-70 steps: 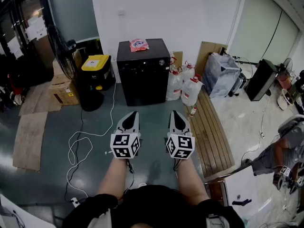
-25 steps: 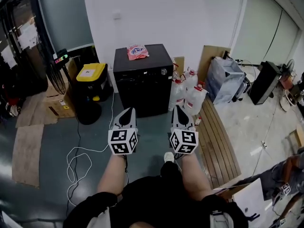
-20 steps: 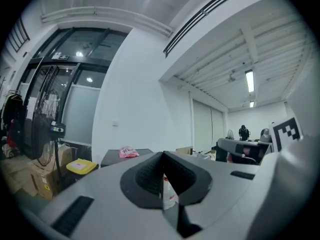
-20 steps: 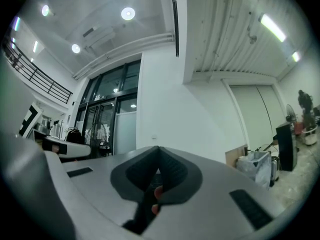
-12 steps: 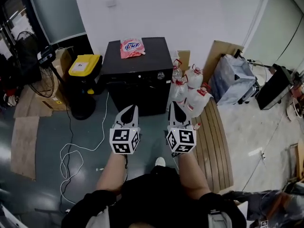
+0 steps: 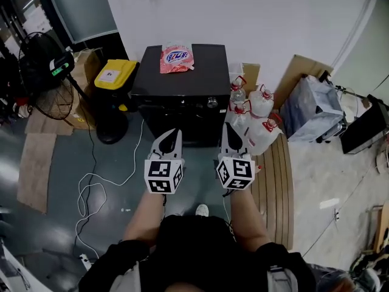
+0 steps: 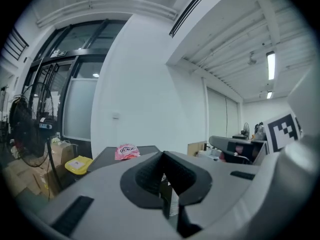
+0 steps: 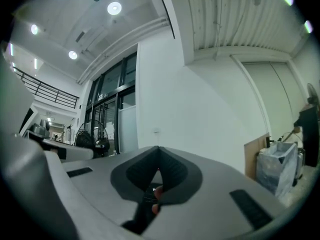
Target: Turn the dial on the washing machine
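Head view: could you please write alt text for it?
A person holds the left gripper and right gripper, jaws together, toward a black washing machine whose silver dial faces them. A pink bag lies on top; water jugs stand at its right.

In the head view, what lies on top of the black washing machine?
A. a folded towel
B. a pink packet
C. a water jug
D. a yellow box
B: a pink packet lies on the flat black top of the washing machine, near its back edge.
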A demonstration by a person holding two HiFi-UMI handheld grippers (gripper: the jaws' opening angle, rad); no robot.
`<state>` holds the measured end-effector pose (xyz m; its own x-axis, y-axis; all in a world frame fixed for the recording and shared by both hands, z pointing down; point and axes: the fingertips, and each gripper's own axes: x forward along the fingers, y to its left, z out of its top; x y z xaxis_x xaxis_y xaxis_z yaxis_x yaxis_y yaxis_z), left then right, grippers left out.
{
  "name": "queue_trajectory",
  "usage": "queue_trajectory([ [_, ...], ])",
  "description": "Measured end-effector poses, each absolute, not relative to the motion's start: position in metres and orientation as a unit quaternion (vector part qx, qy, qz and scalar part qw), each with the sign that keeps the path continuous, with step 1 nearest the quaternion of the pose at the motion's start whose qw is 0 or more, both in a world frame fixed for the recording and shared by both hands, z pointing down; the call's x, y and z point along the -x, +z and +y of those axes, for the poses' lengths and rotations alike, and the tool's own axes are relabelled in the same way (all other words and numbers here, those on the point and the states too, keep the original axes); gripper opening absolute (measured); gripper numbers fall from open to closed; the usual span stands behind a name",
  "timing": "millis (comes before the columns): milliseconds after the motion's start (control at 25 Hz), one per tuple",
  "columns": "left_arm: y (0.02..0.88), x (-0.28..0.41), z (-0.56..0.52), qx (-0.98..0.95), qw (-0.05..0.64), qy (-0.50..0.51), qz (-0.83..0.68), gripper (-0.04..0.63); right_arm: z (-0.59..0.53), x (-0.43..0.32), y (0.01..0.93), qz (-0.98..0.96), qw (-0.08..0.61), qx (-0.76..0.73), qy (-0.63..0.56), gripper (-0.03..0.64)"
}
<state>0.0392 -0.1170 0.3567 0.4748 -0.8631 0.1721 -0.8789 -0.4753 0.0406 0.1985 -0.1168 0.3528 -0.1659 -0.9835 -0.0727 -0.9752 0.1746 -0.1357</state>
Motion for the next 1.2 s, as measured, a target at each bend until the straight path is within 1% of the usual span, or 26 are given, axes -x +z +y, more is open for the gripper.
queue_trajectory([
  [200, 0.372, -0.038, -0.144, -0.854, 0.078, 0.066, -0.511, 0.012, -0.144, -0.195, 0.370, 0.769, 0.042, 0.637, -0.028, 0.000],
  [440, 0.380, -0.036, -0.178, -0.856, 0.080, 0.071, -0.506, 0.012, -0.177, -0.195, 0.391, 0.767, -0.001, 0.641, -0.020, 0.001],
  [640, 0.383, -0.025, -0.199, -0.854, 0.085, 0.070, -0.509, 0.012, -0.202, -0.196, 0.412, 0.760, -0.063, 0.647, 0.012, 0.002],
  [680, 0.385, -0.024, -0.202, -0.854, 0.087, 0.071, -0.509, 0.012, -0.207, -0.195, 0.417, 0.760, -0.077, 0.645, 0.022, 0.015],
  [760, 0.389, -0.023, -0.208, -0.854, 0.088, 0.073, -0.507, 0.012, -0.217, -0.194, 0.429, 0.763, -0.109, 0.636, 0.042, 0.079],
  [840, 0.391, -0.023, -0.213, -0.855, 0.089, 0.074, -0.505, 0.012, -0.228, -0.193, 0.441, 0.762, -0.144, 0.628, 0.065, 0.106],
  [1040, 0.399, -0.019, -0.225, -0.854, 0.095, 0.077, -0.505, 0.012, -0.256, -0.191, 0.477, 0.748, -0.267, 0.594, 0.126, 0.141],
  [1200, 0.404, -0.009, -0.234, -0.850, 0.100, 0.080, -0.511, 0.012, -0.277, -0.183, 0.509, 0.739, -0.343, 0.553, 0.174, 0.158],
])
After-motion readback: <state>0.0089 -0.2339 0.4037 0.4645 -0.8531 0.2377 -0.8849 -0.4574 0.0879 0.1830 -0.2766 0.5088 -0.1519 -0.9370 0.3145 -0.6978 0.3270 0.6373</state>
